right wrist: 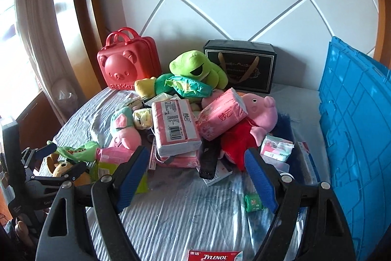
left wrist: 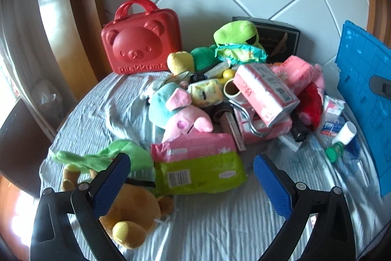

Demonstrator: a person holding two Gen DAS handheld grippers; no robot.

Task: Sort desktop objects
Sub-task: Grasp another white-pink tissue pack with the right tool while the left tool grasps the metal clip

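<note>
A heap of toys and packets lies on a grey-striped cloth [left wrist: 220,224]. My left gripper [left wrist: 191,163] is open, its blue pads either side of a green wipes packet [left wrist: 200,175] that lies on a brown bear plush [left wrist: 132,209]. A pink tissue pack [left wrist: 265,94] tops the heap, also in the right wrist view [right wrist: 174,126]. My right gripper [right wrist: 196,158] is open above the cloth, in front of a black object [right wrist: 207,163] and a pink pig plush in red [right wrist: 246,129]. The left gripper [right wrist: 56,158] shows at the left of the right wrist view.
A red bear-face case [left wrist: 140,40] stands at the back left, a black gift box [right wrist: 240,65] at the back, a blue crate [right wrist: 354,138] on the right. A green frog plush [right wrist: 195,67], a small green bottle [right wrist: 253,202] and a Tylenol box [right wrist: 215,256] lie about.
</note>
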